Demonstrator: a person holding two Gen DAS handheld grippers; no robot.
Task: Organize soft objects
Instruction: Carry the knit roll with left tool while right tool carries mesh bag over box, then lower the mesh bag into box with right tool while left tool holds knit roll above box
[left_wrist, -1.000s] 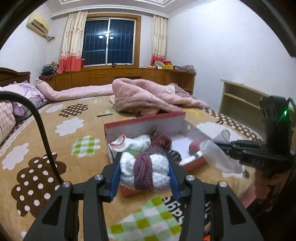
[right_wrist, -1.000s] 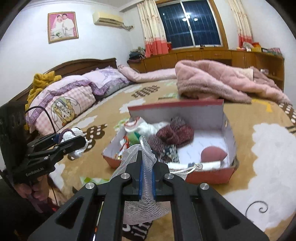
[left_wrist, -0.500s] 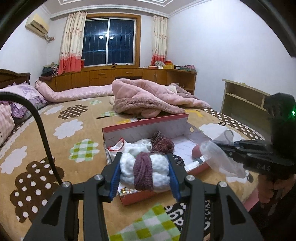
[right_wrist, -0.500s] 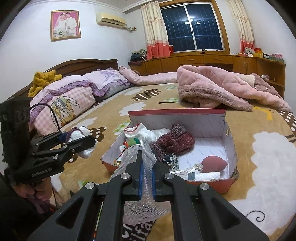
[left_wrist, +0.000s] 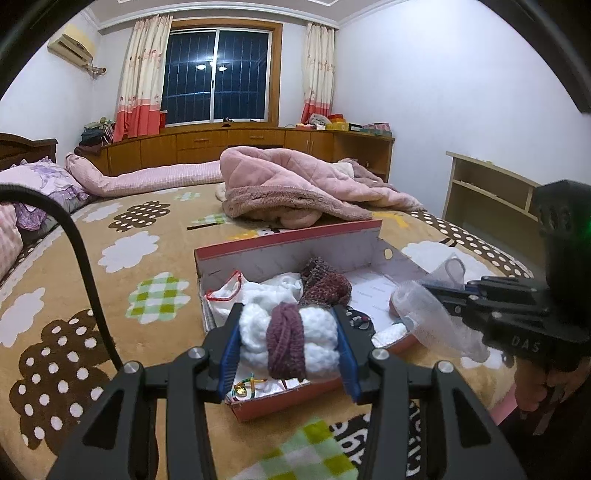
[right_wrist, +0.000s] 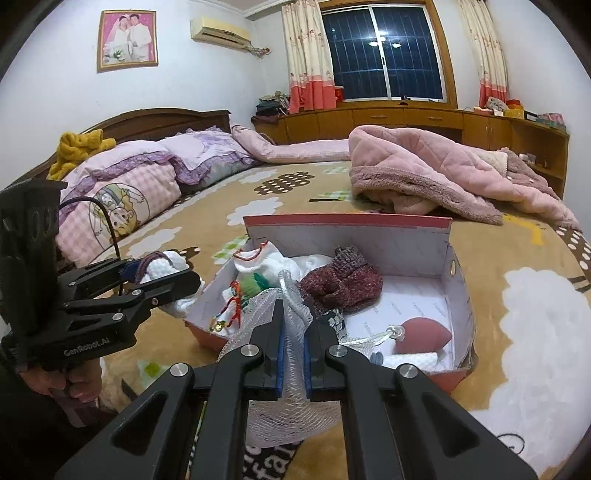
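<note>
The white-and-purple knitted bundle (left_wrist: 290, 341), clamped by the left gripper (left_wrist: 290, 347), and the mesh bag (right_wrist: 291, 369), pinched by the right gripper (right_wrist: 293, 354), are being drawn back from the box (left_wrist: 291, 238), suggesting bagging.

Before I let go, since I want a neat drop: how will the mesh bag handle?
Probably floppy: the mesh bag sags below the right hand-held gripper, whose jaws pinch it nearly flat. Likely light, being see-through netting with nothing visibly inside. Its cord trails into the box and may snag.
</note>
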